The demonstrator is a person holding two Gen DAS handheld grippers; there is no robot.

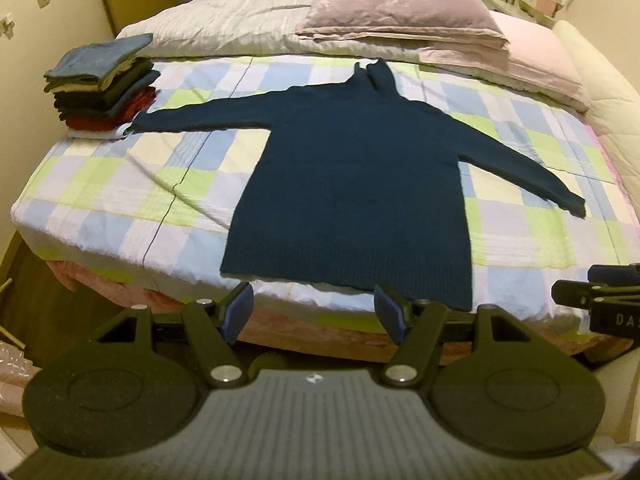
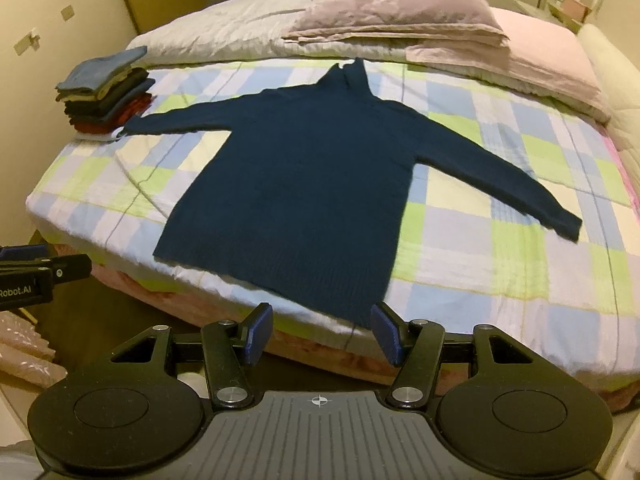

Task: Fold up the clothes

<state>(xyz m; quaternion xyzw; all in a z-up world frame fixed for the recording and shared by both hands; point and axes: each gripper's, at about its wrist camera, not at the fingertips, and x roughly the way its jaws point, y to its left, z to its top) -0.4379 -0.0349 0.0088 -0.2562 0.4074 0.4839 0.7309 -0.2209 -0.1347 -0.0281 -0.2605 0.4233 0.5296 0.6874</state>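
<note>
— Where's the jumper?

— The dark blue sweater lies flat on the bed, spread over the checked bedspread, both sleeves out to the sides. Its collar points toward the pillows at the head of the bed, and its hem runs along the near edge of the bed.

— And that pile?

— A stack of folded clothes sits at the left corner of the bed, just below the pillows. The cuff of the sweater's left sleeve reaches right up to the foot of that stack; whether it touches, I can't say.

— What are the grippers doing?

— Both hang off the near edge of the bed, angled down at the hem. The left gripper has its jaws standing wide apart with nothing between the blue pads. It's in front of the hem's left part, clear of the cloth.

— The right one?

— The right gripper is the same: jaws parted, nothing held, the pads in front of the hem's right corner. From its view you can see the left gripper's tip at the far left, beside the bed's edge.
</note>
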